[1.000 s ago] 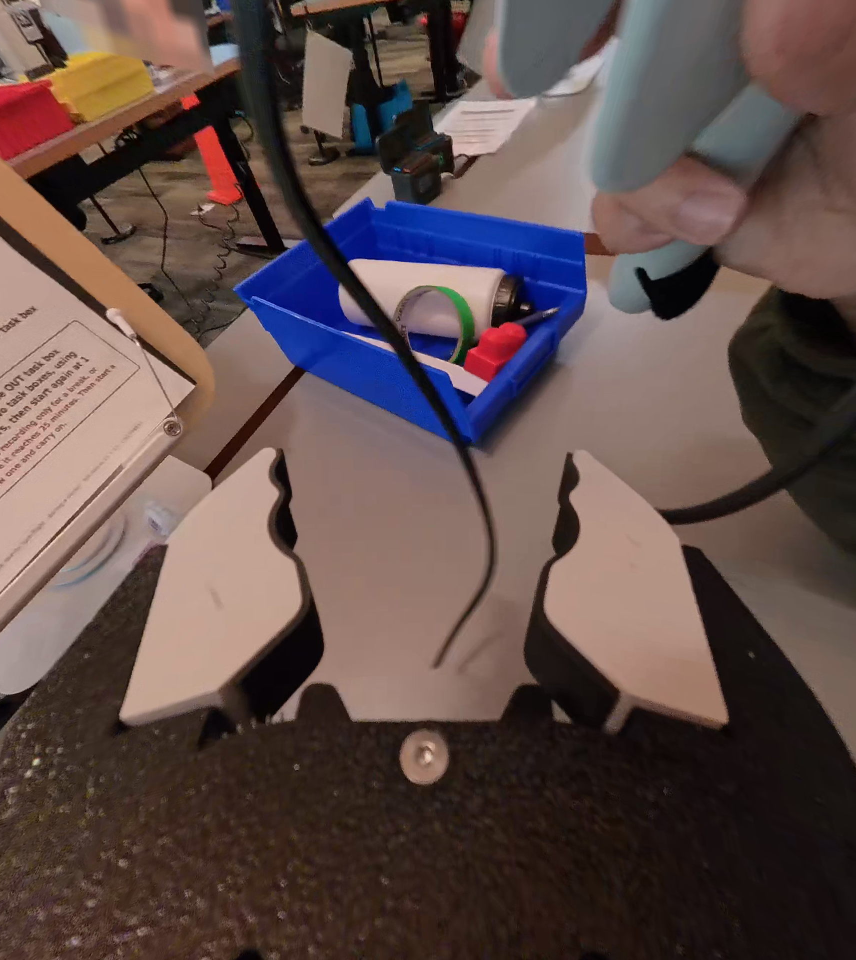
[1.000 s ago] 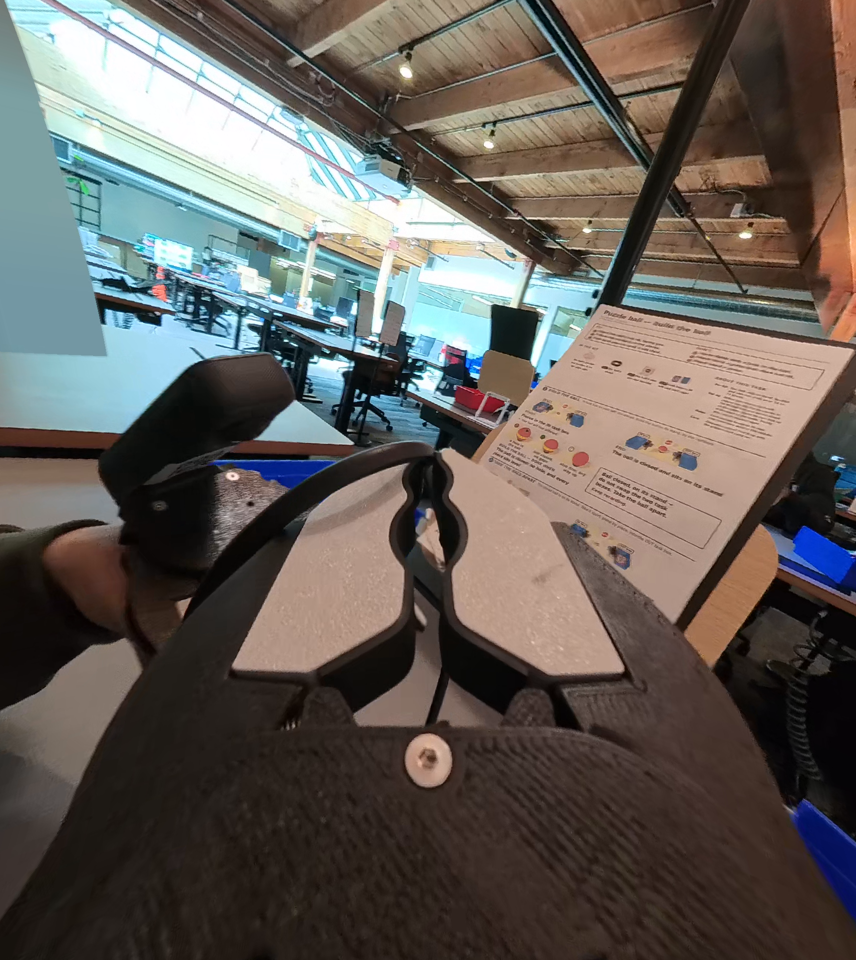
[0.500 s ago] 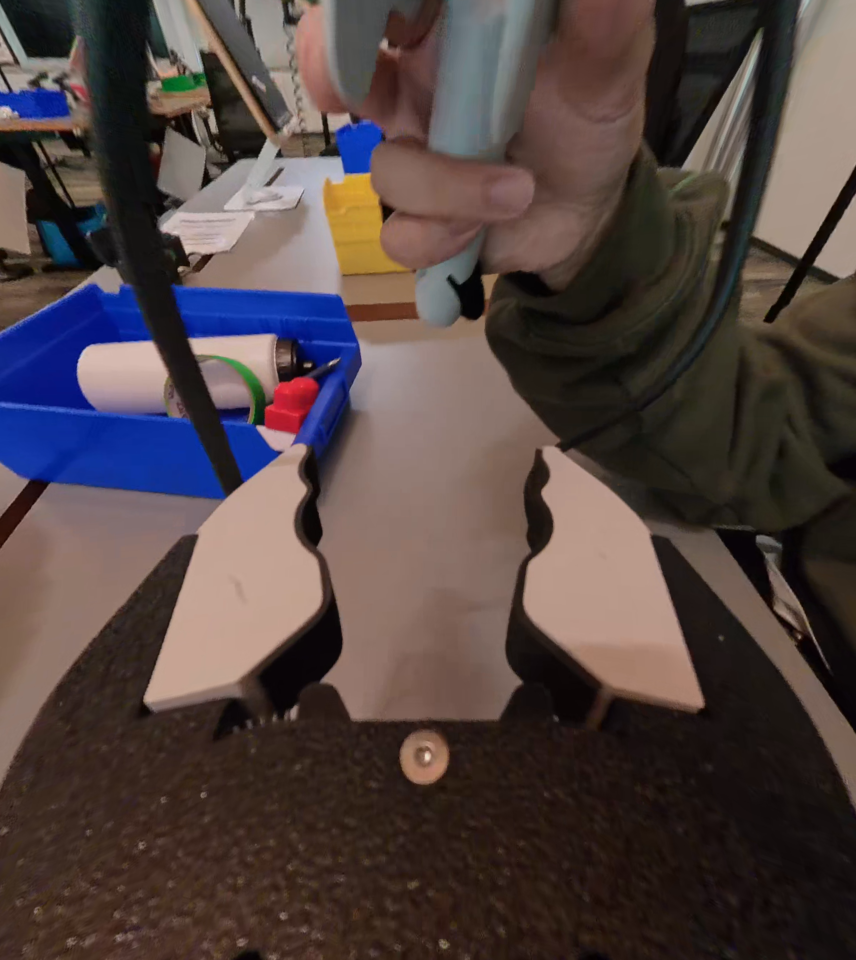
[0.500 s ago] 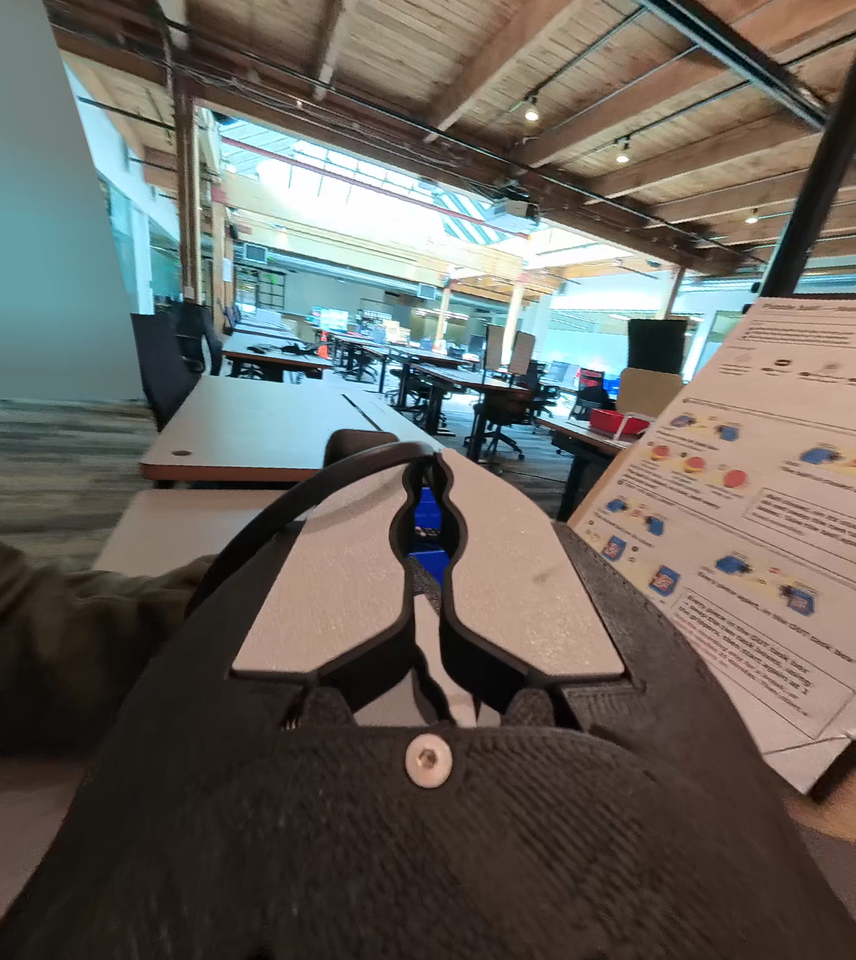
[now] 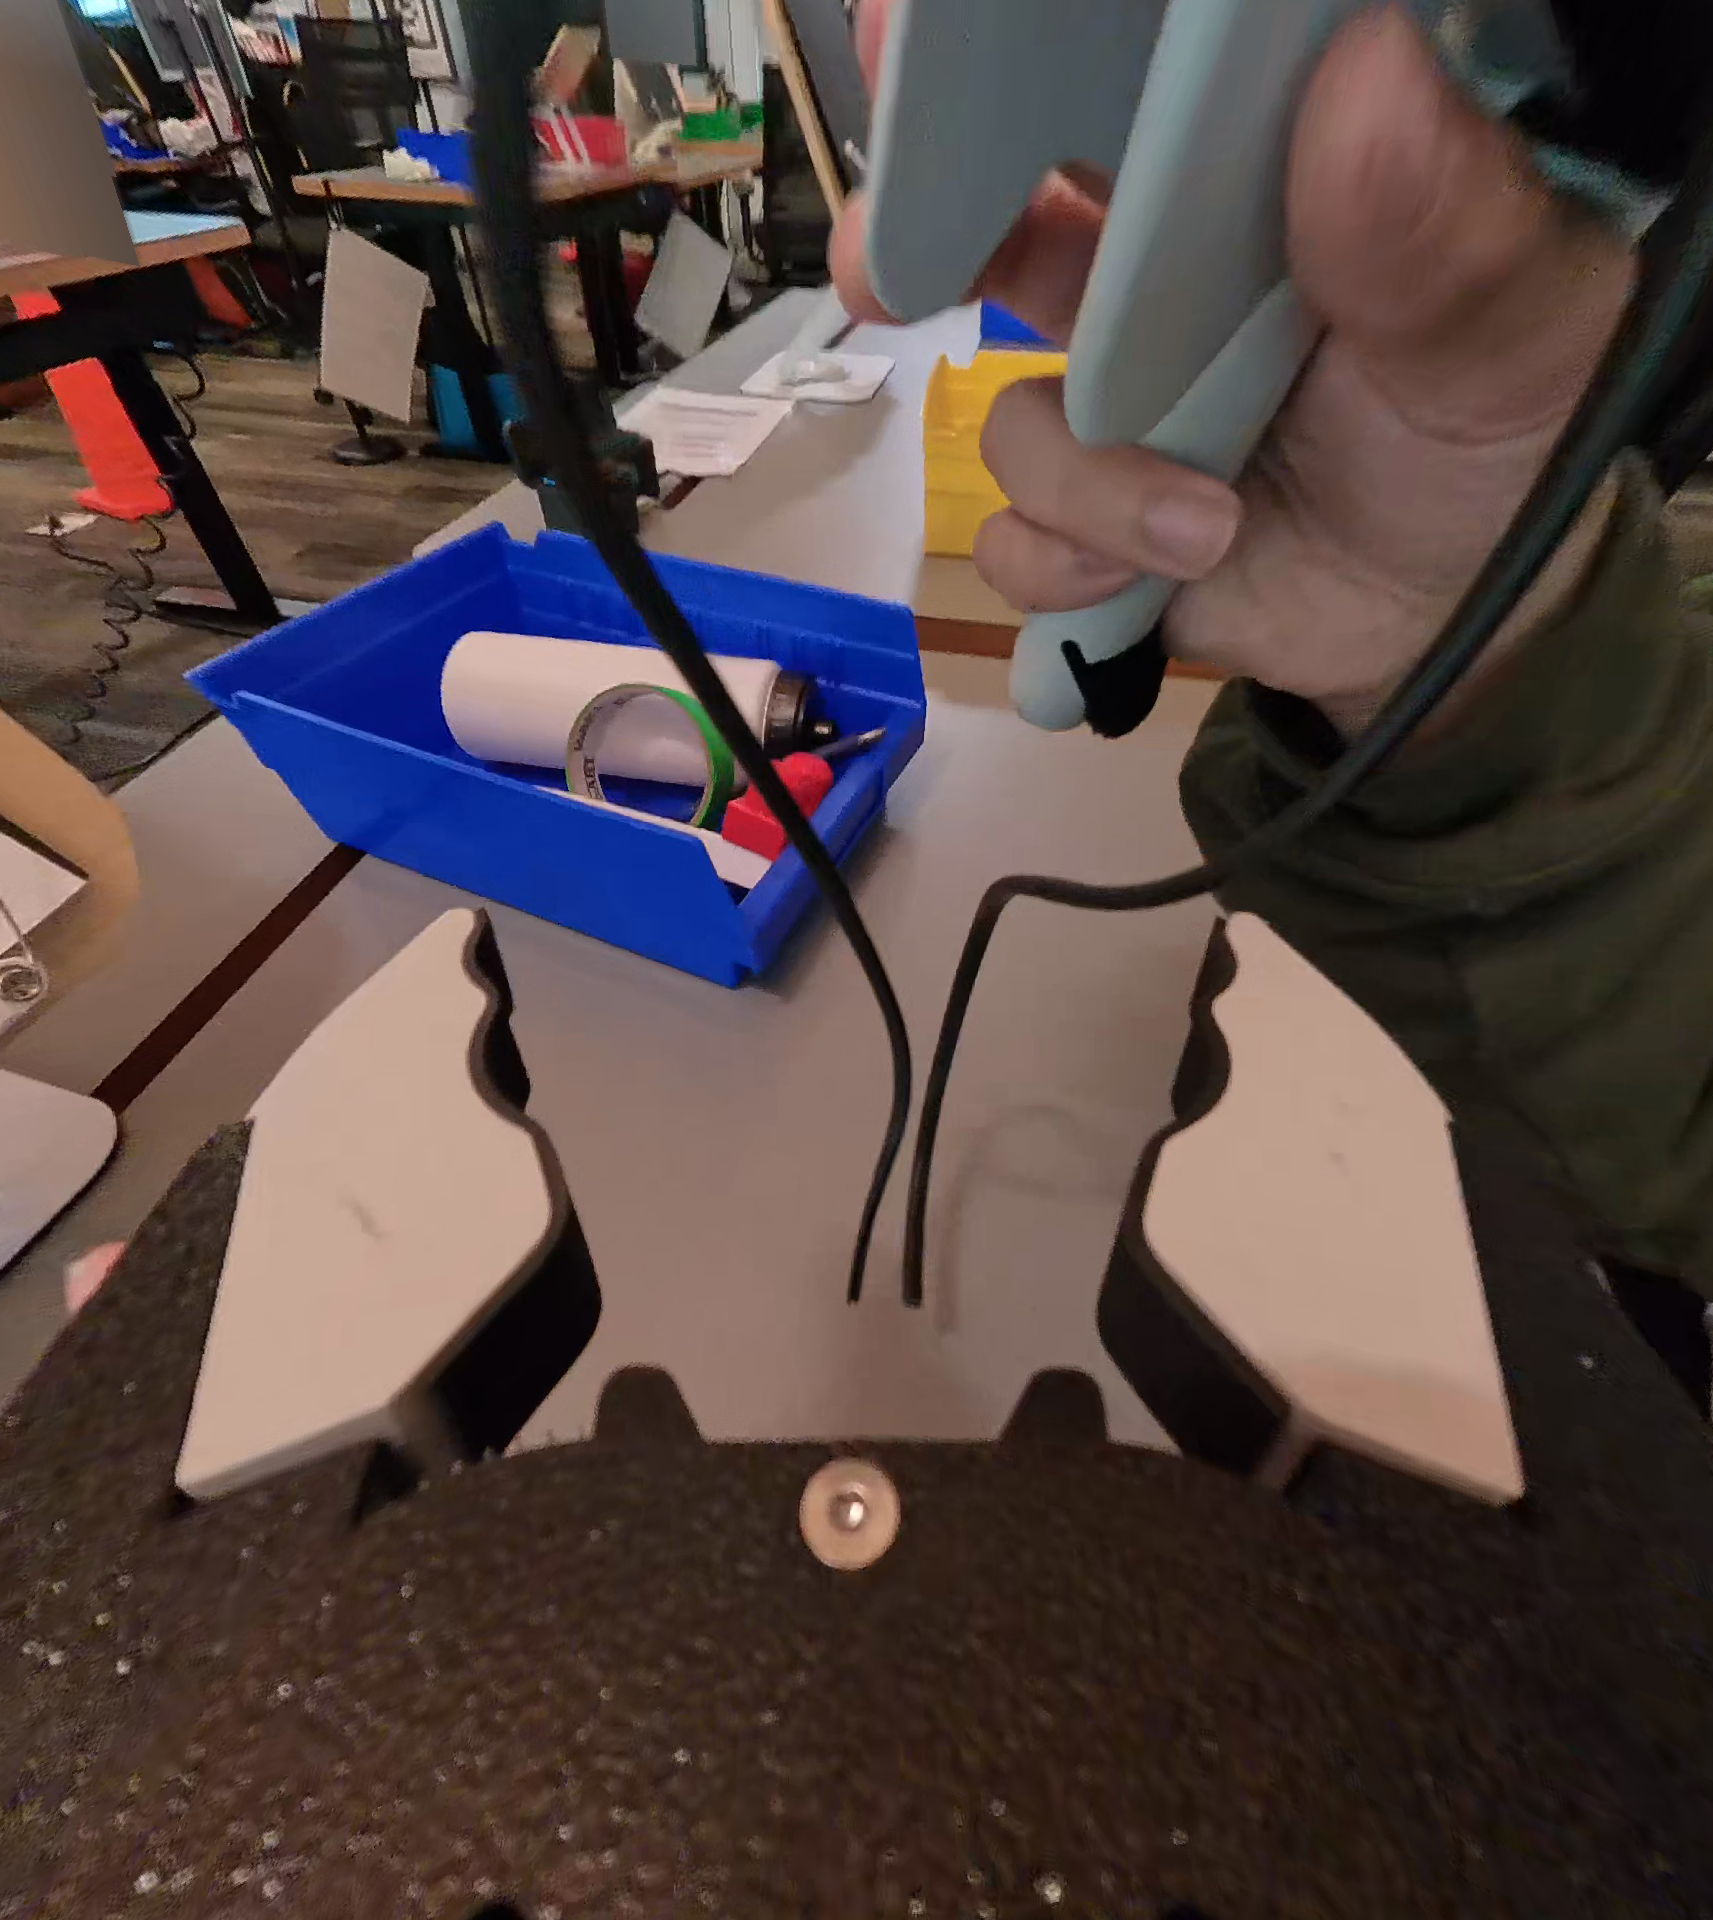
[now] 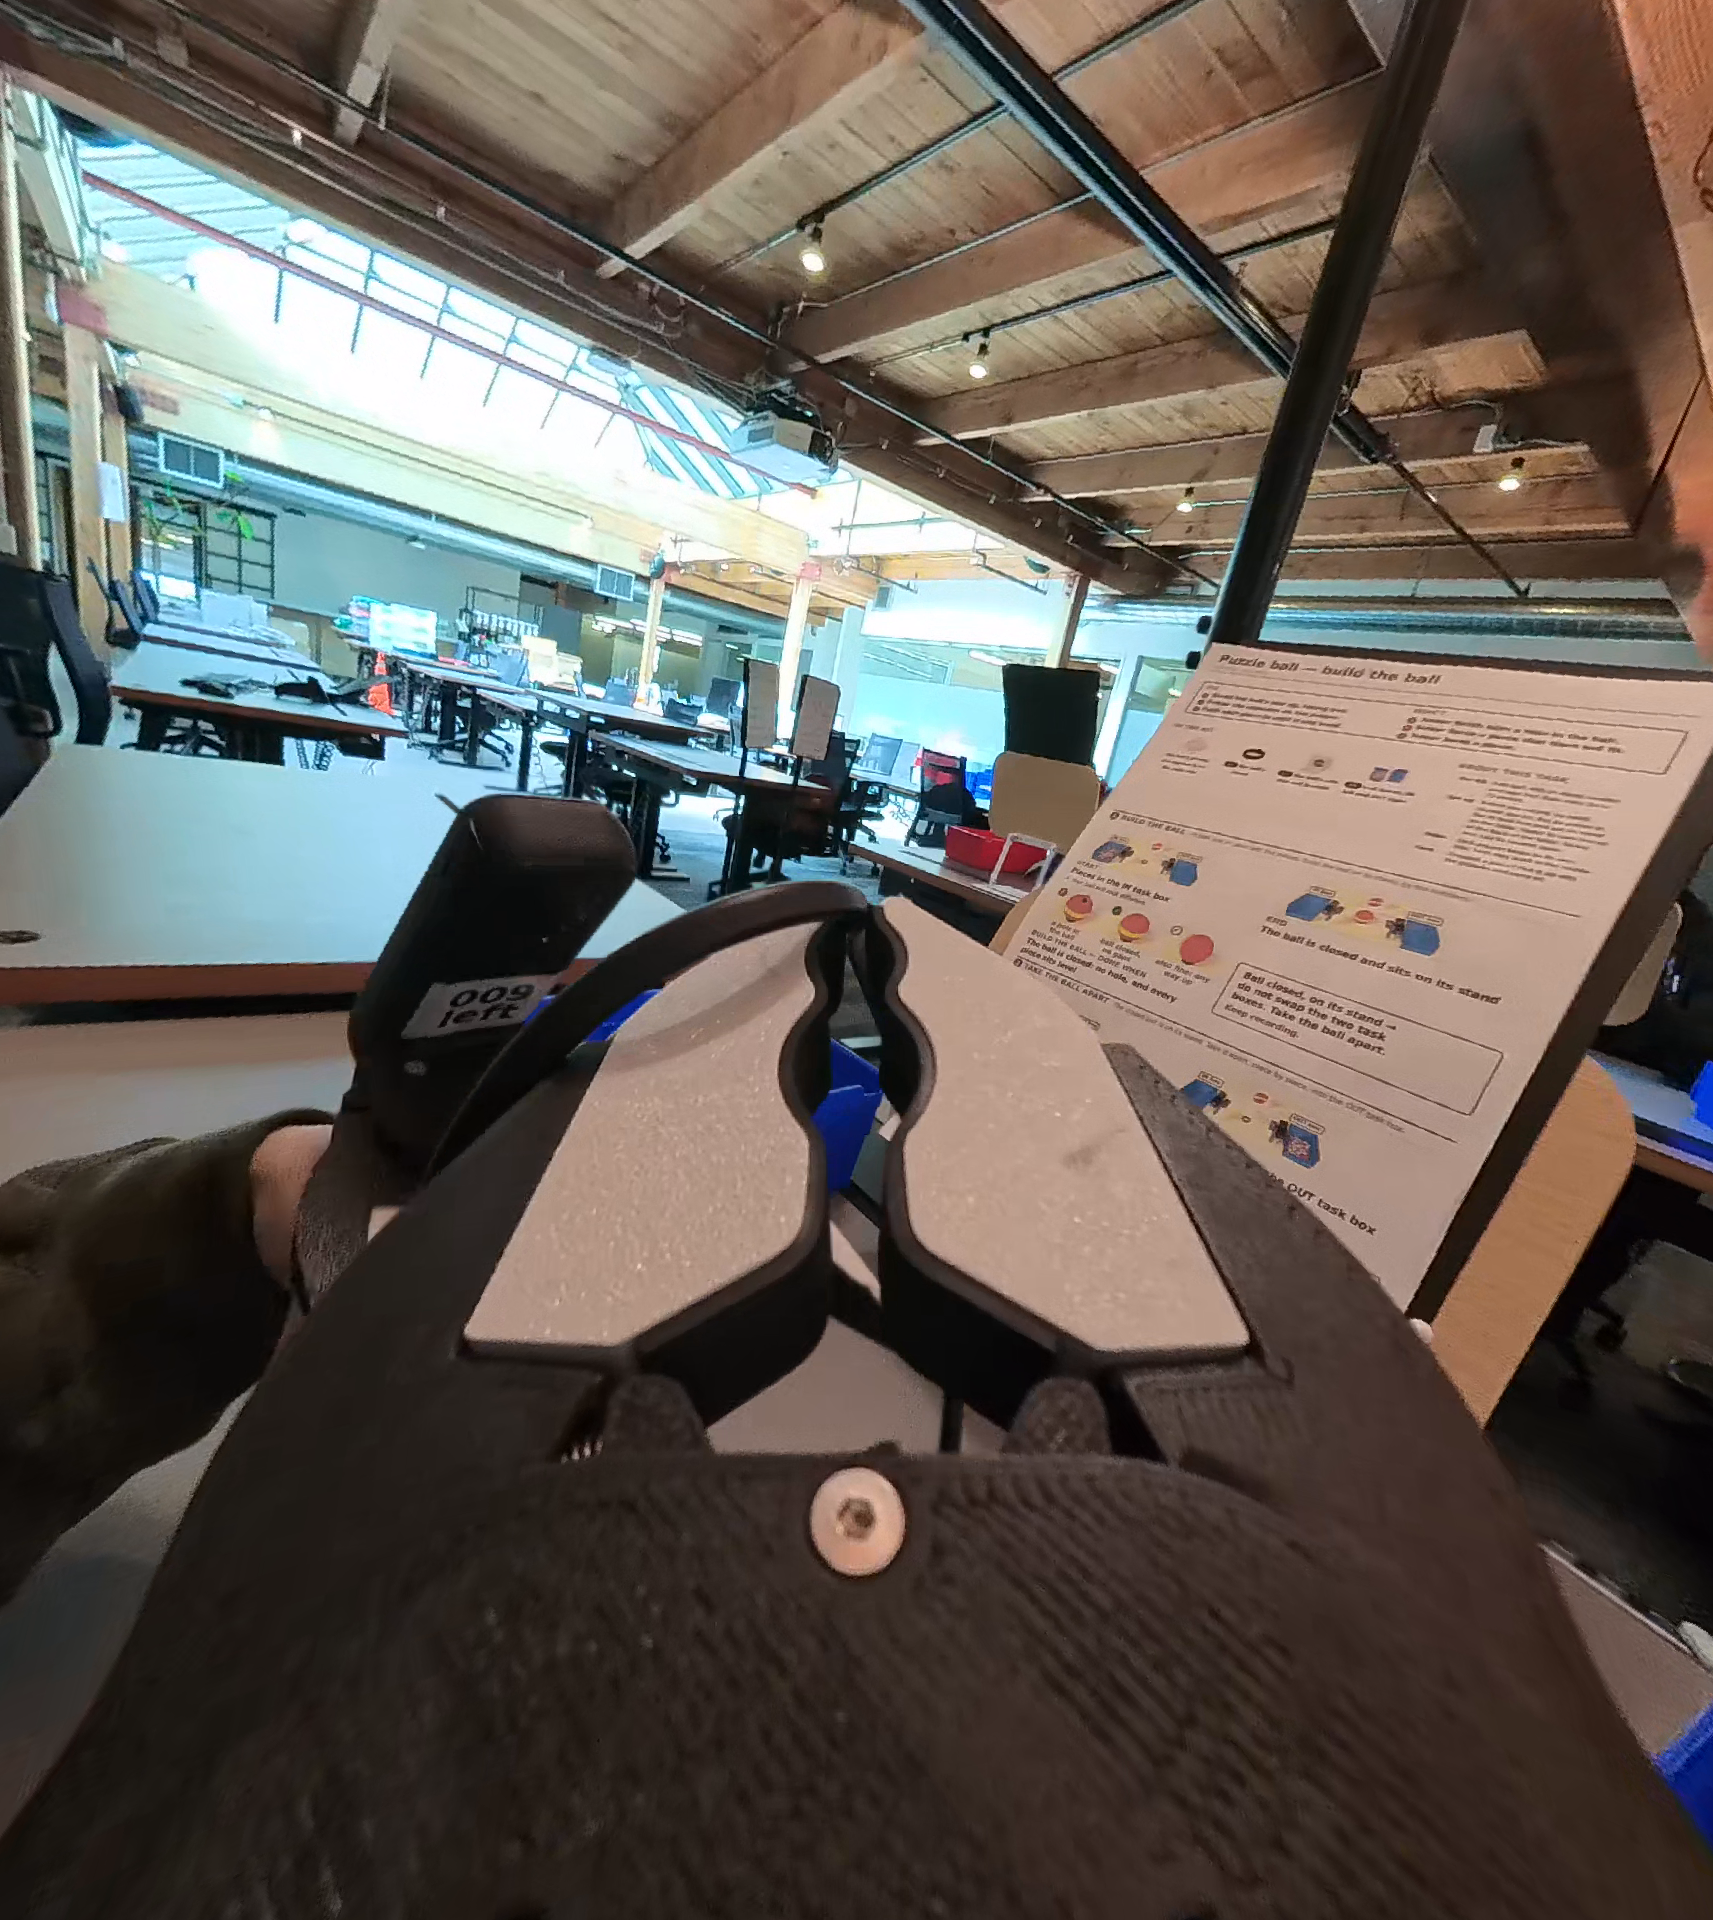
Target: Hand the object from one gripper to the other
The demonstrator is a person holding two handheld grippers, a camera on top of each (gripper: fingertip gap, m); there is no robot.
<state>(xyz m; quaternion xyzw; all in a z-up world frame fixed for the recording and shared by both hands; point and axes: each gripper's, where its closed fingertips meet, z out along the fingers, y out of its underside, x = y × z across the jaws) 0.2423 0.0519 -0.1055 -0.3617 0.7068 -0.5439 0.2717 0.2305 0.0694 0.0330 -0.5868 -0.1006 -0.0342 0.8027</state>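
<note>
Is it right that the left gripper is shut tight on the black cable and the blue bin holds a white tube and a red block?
Not quite. The left gripper is open, as the left wrist view shows: the two ends of the black cable hang loose between its fingers. The right gripper is shut on that cable. The blue bin does hold a white tube and a red block.

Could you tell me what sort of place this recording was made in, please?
Probably a large open-plan workshop or lab: rows of desks with office chairs, exposed timber ceiling beams, a blue parts bin and an instruction sheet on the worktable.
</note>
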